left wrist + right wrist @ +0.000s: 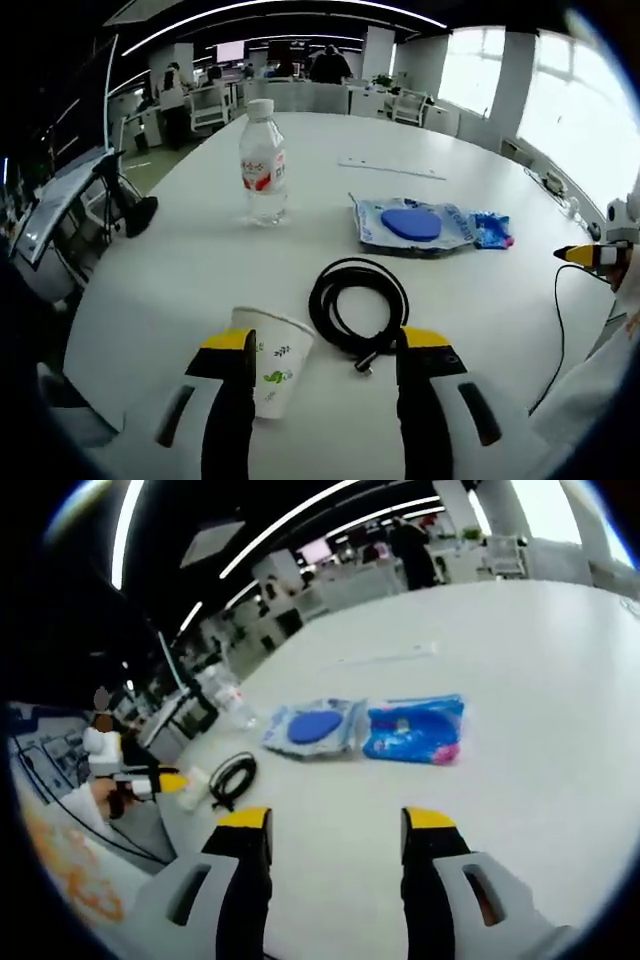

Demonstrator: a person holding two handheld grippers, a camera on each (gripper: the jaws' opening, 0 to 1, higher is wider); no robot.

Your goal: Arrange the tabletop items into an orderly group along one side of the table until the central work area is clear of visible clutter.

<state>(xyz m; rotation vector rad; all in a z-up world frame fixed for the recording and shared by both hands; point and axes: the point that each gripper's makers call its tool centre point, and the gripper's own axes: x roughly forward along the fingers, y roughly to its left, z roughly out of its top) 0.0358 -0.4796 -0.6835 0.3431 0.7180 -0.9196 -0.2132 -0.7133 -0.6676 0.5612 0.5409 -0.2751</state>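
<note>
Left tool (325, 365): 2 yellow-tipped black jaws spread apart, gripping nothing, hovering low over the tabletop (200, 260). Right tool (335, 845): jaws likewise spread, empty, above bare white surface.

Tabletop: large, white, rounded edge, office space behind it.

Items, largest first:
- Packets. In the right gripper view they read as 2 pieces lying flat side by side and touching: a clear packet with a round blue pad (312, 726) inside, and a bright blue packet (415, 730) with pink at 1 corner. In the left gripper view the bright blue packet (490, 230) shows as a crumpled end beyond the pad packet (412, 224).
- Black cable (358, 303), coiled in a loose ring, plug end trailing toward the left tool's right jaw. Small and dark in the right gripper view (232, 777).
- Water bottle (263, 165), clear, white cap, red-and-white label, upright, well apart from the packets. Label unreadable in the right gripper view, where the bottle (228, 702) looks faint.
- Paper cup (272, 370), white with green leaf print, on its side, just beside the left tool's left jaw; touching or not, cannot tell.
- Thin white strip (392, 168) lying flat beyond the packets.

The right gripper view shows the left tool's yellow tip at far left, held by a hand (103, 798).
</note>
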